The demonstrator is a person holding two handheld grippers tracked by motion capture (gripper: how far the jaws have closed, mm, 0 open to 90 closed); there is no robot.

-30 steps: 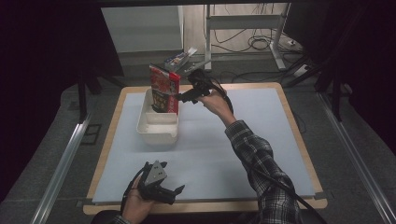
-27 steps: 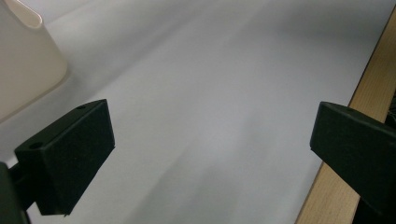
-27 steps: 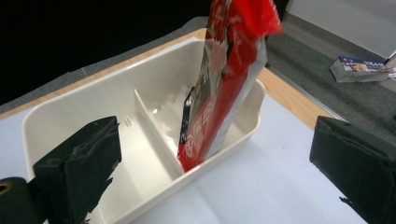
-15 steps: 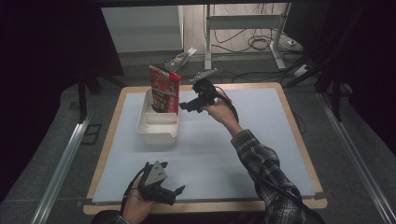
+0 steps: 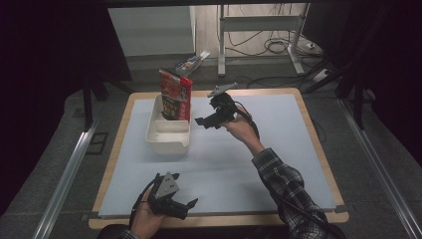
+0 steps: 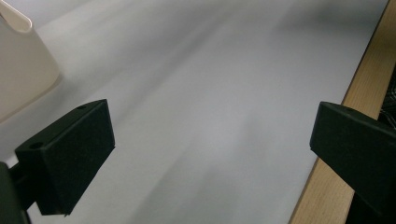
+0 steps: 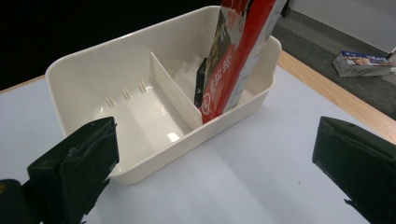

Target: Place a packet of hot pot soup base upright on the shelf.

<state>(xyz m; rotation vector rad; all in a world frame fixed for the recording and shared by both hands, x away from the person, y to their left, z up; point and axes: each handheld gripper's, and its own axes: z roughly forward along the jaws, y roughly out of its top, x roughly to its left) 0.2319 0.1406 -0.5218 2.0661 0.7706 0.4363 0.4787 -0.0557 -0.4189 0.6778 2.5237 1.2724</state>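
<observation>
Plaid-sleeved arm reaching forward, right gripper [image 5: 208, 121] hovering jaws apart beside cream divided bin [image 5: 168, 133] holding red packet [image 5: 175, 94], left gripper [image 5: 175, 203] gaping, resting at table's [image 5: 308, 149] near edge.

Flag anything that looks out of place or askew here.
A small box lies on the floor beyond the table. The red packet stands tilted in the bin's far compartment, leaning past the rim. Nothing spilled.

Overhead light is brightening the worktop [image 5: 278, 164] while the surroundings are lying in darkness. The left gripper view is smearing with motion blur; glare is glinting inside the white tray [image 7: 140, 107].
</observation>
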